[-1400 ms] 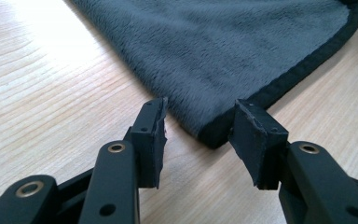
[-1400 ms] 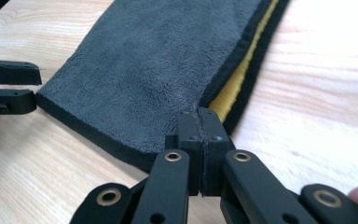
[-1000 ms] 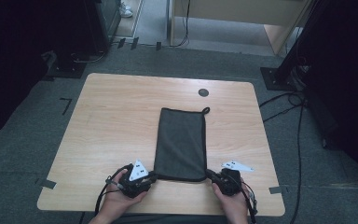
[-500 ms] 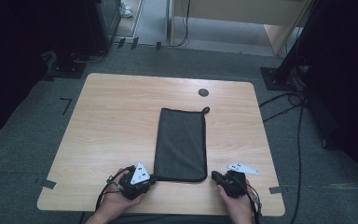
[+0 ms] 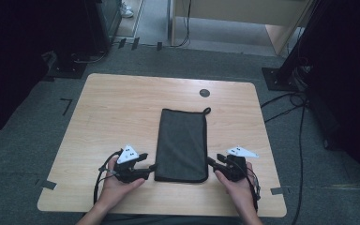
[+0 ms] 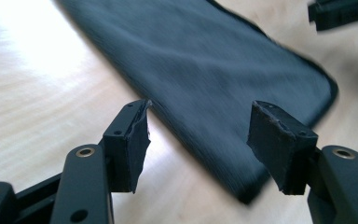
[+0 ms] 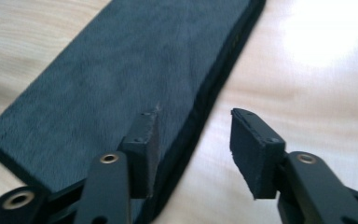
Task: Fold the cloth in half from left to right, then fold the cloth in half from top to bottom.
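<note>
A dark grey cloth (image 5: 183,143), folded into a long strip, lies flat on the wooden table (image 5: 122,108). My left gripper (image 5: 151,167) sits at its near left corner and my right gripper (image 5: 211,162) at its near right corner. Each is held in a hand. In the left gripper view the left gripper (image 6: 200,140) has just been opening; the cloth (image 6: 214,60) edge lies below the gap, untouched by the pads. In the right gripper view the right gripper (image 7: 196,140) has also just been opening, astride the cloth (image 7: 121,60) edge without pressing it.
A hanging loop (image 5: 207,111) sticks out at the cloth's far right corner. A round black grommet (image 5: 205,93) sits near the table's far edge. Cables (image 5: 300,122) and dark stands lie on the carpet around the table. Bare wood flanks the cloth.
Both grippers have let go of the cloth's near corners, opened their jaws and drawn slightly away from it. The cloth lies still.
</note>
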`<state>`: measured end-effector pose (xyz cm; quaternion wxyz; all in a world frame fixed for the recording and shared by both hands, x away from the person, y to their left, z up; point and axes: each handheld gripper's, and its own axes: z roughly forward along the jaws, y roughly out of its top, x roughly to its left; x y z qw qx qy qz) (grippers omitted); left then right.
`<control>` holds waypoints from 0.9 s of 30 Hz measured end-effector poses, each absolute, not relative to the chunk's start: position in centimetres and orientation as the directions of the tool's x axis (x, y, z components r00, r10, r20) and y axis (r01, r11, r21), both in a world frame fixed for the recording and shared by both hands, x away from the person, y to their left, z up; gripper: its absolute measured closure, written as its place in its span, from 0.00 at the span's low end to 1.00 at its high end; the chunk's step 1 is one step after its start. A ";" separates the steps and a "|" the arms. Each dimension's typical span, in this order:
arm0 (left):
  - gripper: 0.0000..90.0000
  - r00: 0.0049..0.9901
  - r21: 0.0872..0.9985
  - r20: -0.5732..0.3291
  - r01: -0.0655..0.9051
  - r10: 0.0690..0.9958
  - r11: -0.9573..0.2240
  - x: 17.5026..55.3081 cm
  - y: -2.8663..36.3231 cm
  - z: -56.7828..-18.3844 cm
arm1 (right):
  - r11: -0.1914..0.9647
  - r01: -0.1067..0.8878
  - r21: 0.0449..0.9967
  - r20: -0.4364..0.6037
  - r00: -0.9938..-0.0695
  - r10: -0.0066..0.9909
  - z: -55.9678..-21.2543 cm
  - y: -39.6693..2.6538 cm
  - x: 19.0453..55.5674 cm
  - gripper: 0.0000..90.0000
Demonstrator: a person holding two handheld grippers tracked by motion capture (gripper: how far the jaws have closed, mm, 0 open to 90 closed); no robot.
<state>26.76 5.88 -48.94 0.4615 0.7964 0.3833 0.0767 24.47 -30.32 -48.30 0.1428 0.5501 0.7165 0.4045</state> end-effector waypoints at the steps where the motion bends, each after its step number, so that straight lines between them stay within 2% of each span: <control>1: 0.42 0.680 0.793 -0.236 0.547 0.694 -0.267 27.2 5.9 -48.8 | 0.074 0.670 0.739 0.239 -0.363 0.901 -48.0 -30.3 25.0 0.57; 8: 0.41 0.635 0.799 -0.183 0.541 0.751 -0.262 30.7 4.8 -48.0 | 0.058 0.628 0.776 0.236 -0.374 0.897 -46.7 -30.2 29.6 0.57; 13: 0.42 0.589 0.800 -0.172 0.551 0.790 -0.237 33.7 3.9 -48.0 | 0.067 0.595 0.801 0.191 -0.359 0.914 -46.5 -30.1 33.9 0.59; 18: 0.42 0.537 0.779 -0.214 0.598 0.816 -0.189 37.3 3.5 -48.7 | 0.027 0.642 0.767 0.232 -0.316 0.920 -47.7 -30.7 38.1 0.60; 27: 0.43 0.480 0.767 -0.184 0.615 0.858 -0.180 42.9 2.2 -49.2 | -0.019 0.665 0.747 0.271 -0.279 0.921 -49.1 -30.9 43.0 0.59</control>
